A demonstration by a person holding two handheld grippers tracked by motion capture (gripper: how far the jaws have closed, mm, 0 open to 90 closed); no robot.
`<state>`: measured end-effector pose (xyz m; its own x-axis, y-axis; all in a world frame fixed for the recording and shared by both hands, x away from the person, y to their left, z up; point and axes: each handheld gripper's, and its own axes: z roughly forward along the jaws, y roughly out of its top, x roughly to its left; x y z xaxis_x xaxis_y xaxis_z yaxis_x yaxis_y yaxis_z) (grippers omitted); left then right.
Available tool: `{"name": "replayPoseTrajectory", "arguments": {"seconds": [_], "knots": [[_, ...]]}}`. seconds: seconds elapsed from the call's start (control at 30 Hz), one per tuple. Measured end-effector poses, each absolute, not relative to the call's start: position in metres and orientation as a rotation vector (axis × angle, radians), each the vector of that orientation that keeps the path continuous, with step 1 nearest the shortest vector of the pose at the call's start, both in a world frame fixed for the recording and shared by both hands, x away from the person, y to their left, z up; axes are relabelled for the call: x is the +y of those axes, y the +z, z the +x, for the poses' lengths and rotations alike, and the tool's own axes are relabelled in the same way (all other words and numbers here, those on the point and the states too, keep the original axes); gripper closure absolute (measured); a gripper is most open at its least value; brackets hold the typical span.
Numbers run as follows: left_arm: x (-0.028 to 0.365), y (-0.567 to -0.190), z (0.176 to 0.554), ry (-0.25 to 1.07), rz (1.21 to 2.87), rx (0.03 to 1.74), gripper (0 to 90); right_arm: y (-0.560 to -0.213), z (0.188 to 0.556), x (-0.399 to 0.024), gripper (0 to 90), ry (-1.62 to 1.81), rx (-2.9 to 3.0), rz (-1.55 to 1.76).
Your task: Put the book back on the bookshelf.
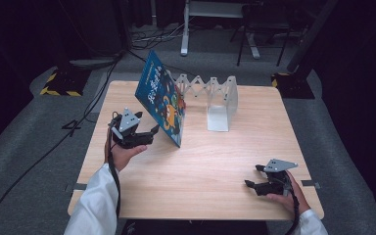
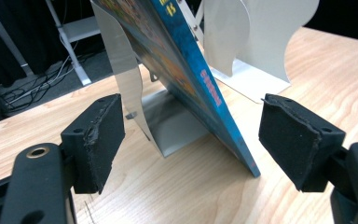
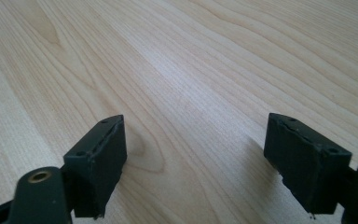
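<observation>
Book: a blue book point(image 1: 162, 98) stood tilted on the table point(image 1: 210, 166), its lower edge on the wood and its top leaning back toward the far left; in the left gripper view its blue spine edge point(image 2: 200, 88) ran down to a corner touching the wood between the two pads.
Rack: a white, accordion-style rack point(image 1: 215, 100) sat at the far middle of the table, and the book leaned against its left end; up close, one metal plate point(image 2: 121, 60) stood right behind the book and another white plate point(image 2: 261, 42) further off.
Left gripper: the left gripper point(image 1: 152, 131) was just beside the book's lower left face, jaws spread wide apart, nothing between the pads point(image 2: 98, 140) but air and the book's corner ahead; whether it touched the book, I couldn't tell.
Right gripper: the right gripper point(image 1: 249, 184) was low over the near right of the table, well apart from the book, jaws wide apart over bare wood point(image 3: 191, 93), holding nothing.
Person: white sleeves point(image 1: 95, 200) came in from the near edge, one hand on each gripper.
</observation>
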<state>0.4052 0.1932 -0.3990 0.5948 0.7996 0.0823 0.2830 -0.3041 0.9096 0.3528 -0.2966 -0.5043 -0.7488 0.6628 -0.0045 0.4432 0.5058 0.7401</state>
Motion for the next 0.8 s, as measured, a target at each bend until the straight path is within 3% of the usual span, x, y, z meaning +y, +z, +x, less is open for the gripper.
{"name": "replayPoseTrajectory", "arguments": {"seconds": [0.4, 0.8], "knots": [[0.197, -0.406, 0.389, 0.638, 1.945, 0.839, 19.8, -0.504, 0.353, -0.296, 19.9, 1.078, 2.463, 0.936], [0.194, -0.428, 0.364, 0.583, 2.131, 0.757, 17.4, -0.504, 0.348, -0.298, 17.9, 1.065, 2.445, 0.949]]}}
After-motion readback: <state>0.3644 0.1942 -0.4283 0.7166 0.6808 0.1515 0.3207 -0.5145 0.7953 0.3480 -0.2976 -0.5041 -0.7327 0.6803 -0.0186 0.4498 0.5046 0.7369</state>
